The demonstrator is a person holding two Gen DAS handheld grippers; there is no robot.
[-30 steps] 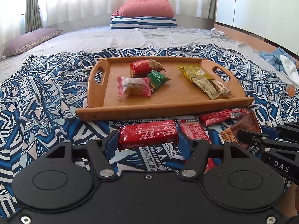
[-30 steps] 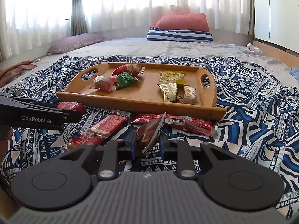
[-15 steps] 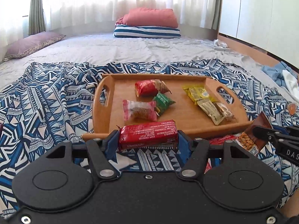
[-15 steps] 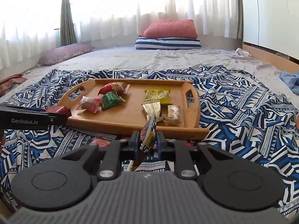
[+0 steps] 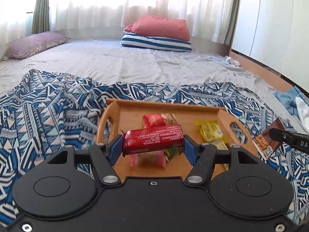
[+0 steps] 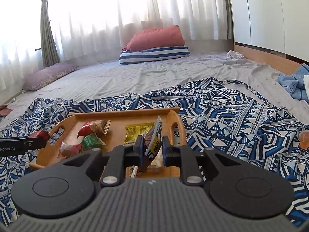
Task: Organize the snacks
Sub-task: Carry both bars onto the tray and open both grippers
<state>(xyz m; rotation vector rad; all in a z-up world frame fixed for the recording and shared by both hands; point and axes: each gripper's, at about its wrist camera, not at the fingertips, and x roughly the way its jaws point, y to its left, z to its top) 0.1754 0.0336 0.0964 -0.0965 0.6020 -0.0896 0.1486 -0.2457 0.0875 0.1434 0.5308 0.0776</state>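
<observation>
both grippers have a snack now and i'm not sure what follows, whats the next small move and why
Probably carry both on over the tray and lower them before opening. The left gripper clamps a red bar by its ends and the right gripper pinches a brown packet on edge, both lifted at the tray's near side, where other snacks already lie.

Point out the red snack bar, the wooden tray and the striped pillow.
red snack bar (image 5: 153,141), left wrist view, middle of the wrapper.
wooden tray (image 6: 123,114), right wrist view, far rim.
striped pillow (image 5: 156,43), left wrist view, middle of its front side.
</observation>
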